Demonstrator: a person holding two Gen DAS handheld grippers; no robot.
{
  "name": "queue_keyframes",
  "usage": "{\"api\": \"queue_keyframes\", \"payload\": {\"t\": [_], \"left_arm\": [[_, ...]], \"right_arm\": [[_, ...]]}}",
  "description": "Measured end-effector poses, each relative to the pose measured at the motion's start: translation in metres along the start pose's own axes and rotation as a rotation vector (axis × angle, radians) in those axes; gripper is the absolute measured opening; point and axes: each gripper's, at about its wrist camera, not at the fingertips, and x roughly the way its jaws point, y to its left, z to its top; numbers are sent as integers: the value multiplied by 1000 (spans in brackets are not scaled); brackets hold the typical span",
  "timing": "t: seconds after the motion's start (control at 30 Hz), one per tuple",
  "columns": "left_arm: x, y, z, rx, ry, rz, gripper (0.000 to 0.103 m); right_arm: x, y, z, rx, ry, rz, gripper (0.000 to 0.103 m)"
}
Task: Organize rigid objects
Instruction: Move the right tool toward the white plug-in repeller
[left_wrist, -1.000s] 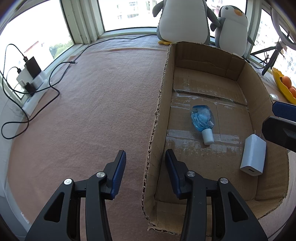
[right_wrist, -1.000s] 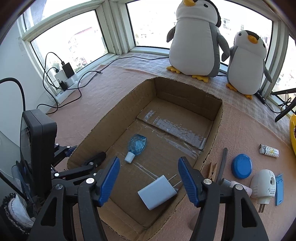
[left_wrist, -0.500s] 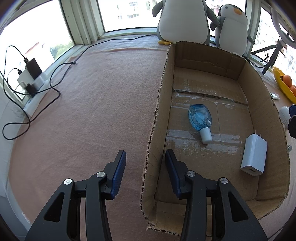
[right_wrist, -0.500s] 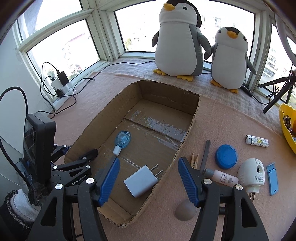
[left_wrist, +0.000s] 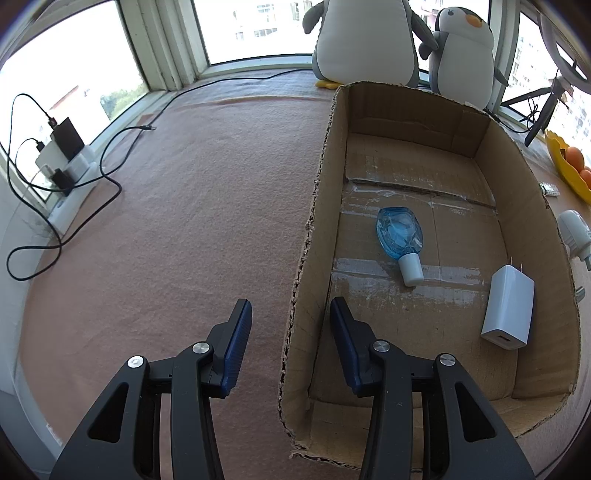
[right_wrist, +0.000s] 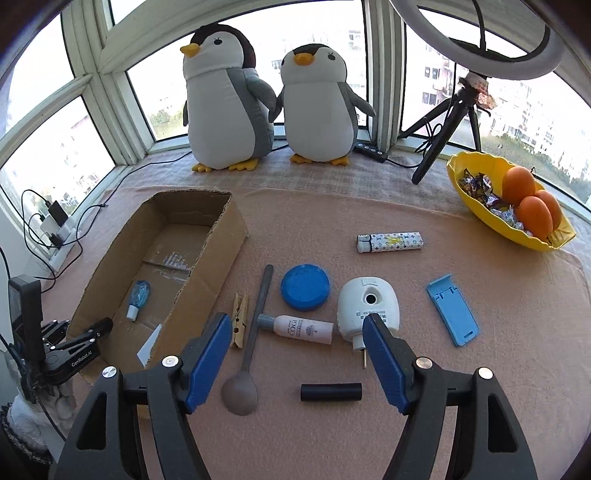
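Nearest, right wrist view: right tool (right_wrist: 295, 321), jaws wide and just been opening further, nothing between them, hovering over loose items on pink worktop (right_wrist: 369, 435). Just beyond fingertips: black cylinder (right_wrist: 330, 392), lying left-right. Next out: white bottle (right_wrist: 303, 328), grey cap to left, long axis also left-right, squarely between the jaw lines; likely next pick, cylinder equally possible. Jaws now spread along that same axis, so probably a roll of the wrist needed to close across the short width. Left of bottle: brown spoon (right_wrist: 251, 339), handle running near-far, and wooden clothespin (right_wrist: 239, 319). Right of it: white plug-in unit (right_wrist: 369, 306), prongs toward near side. Farther: blue lid (right_wrist: 304, 291), blue stand (right_wrist: 452, 310), patterned lighter (right_wrist: 389, 242). Cardboard box (right_wrist: 218, 258) left of all these, so a leftward carry after any grasp; right hand plainly the nearer one. Far: yellow bowl (right_wrist: 480, 218), two plush penguins (right_wrist: 225, 99) at window. Left wrist view: left tool (left_wrist: 290, 306), jaws narrowly apart, astride box's left wall, pads not seen pressing on it. Shown only here: whole box floor, blue bottle (left_wrist: 399, 232) with cap toward near side, white charger (left_wrist: 509, 310) by right wall, bare floor at far end. Missing here: nearly all loose items. In right wrist view, charger mostly hidden behind box wall.
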Motion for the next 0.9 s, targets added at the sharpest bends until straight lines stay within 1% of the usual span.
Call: {"api": "queue_keyframes", "payload": {"t": [0.13, 0.23, 0.47, 0.9], "left_arm": [[0, 0, 0, 1, 0, 0, 43], [0, 0, 0, 1, 0, 0, 43], [0, 0, 0, 2, 0, 0, 43], [0, 0, 0, 2, 0, 1, 43]], "right_arm": [[7, -22, 1, 28, 6, -74, 73], [19, -34, 2, 45, 34, -108, 73], [47, -48, 2, 94, 101, -116, 73], [77, -47, 7, 65, 153, -146, 73]]}}
